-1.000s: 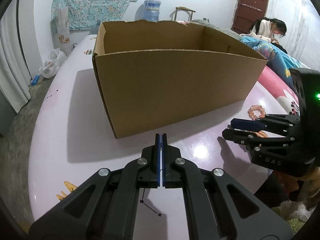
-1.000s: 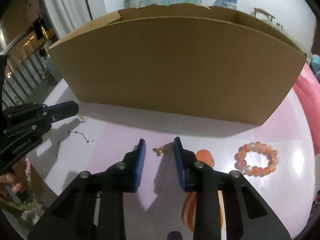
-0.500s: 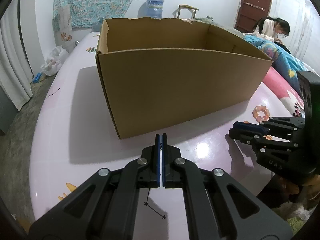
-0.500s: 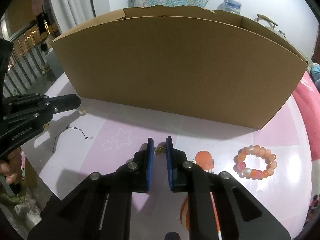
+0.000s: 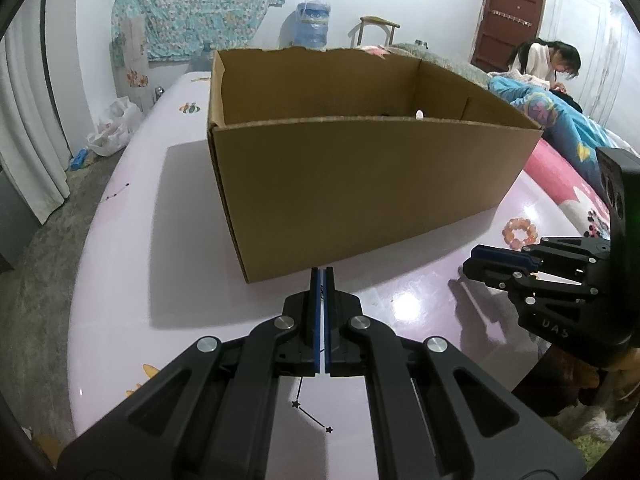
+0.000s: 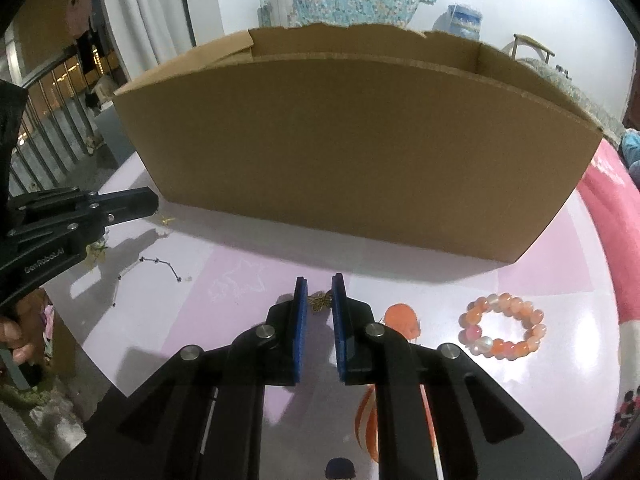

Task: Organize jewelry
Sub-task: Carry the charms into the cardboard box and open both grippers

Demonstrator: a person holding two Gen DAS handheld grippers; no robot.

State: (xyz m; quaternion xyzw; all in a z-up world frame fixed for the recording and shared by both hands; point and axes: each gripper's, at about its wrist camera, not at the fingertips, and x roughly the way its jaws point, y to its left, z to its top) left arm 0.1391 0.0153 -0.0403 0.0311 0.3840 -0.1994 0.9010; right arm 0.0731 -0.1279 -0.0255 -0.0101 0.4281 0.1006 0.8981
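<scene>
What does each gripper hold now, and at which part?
Left gripper: thin chain necklace, by its upper end. Right gripper: small gold butterfly charm, by its sides.

The cardboard box [image 6: 352,148] stands right ahead of your right gripper [image 6: 320,296], its tall front wall blocking the way forward; its top is open. To your right, the bead bracelet [image 6: 502,330] lies on the table [image 6: 460,276]. Your left gripper [image 6: 132,204] crowds the box's left corner; bare table lies between the grippers.
</scene>
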